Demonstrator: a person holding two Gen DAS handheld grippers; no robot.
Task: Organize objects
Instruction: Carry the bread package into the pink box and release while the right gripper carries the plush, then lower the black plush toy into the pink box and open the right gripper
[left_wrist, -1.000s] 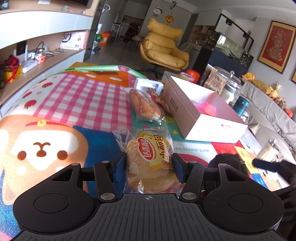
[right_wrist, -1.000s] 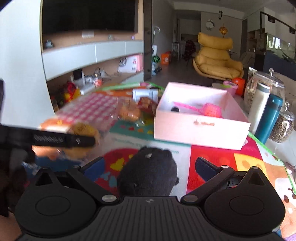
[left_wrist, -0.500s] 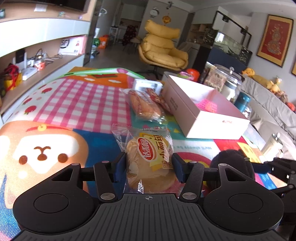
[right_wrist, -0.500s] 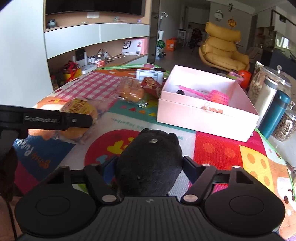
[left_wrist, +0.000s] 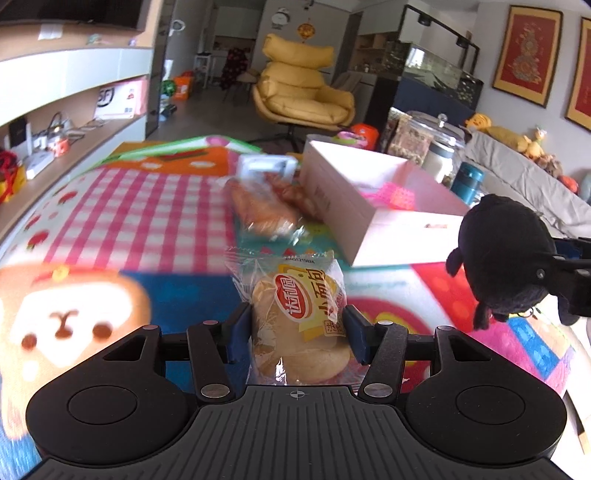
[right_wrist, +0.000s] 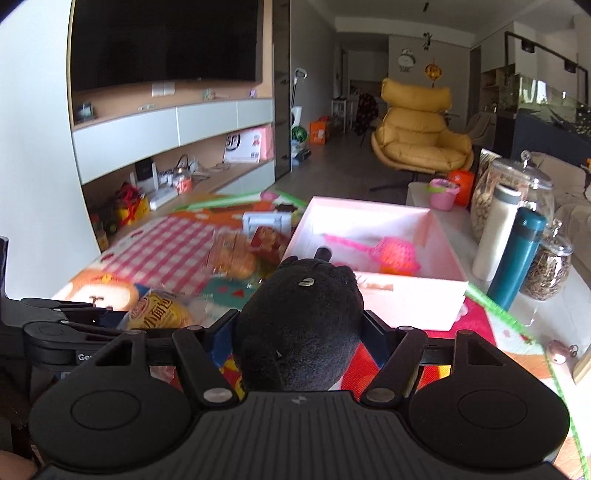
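My left gripper (left_wrist: 295, 326) is shut on a packaged bun (left_wrist: 301, 317) in a clear and yellow wrapper, held above the colourful play mat (left_wrist: 147, 206). My right gripper (right_wrist: 299, 332) is shut on a black plush toy (right_wrist: 299, 325) and holds it off the mat; the toy also shows at the right of the left wrist view (left_wrist: 502, 262). An open white box (right_wrist: 406, 295) stands ahead, with a pink scoop (right_wrist: 391, 253) inside. A second wrapped bun (left_wrist: 262, 210) and a red snack pack (right_wrist: 264, 238) lie beside the box's left wall.
A white bottle (right_wrist: 493, 236), a teal flask (right_wrist: 517, 258) and glass jars (right_wrist: 546, 269) stand right of the box. A small white case (left_wrist: 266, 168) lies behind the buns. A yellow armchair (right_wrist: 417, 144) is beyond the table, shelves (right_wrist: 166, 173) to the left.
My right gripper closed on the black plush toy and lifted it off the mat. My left gripper kept its hold on the bun and rose with it.
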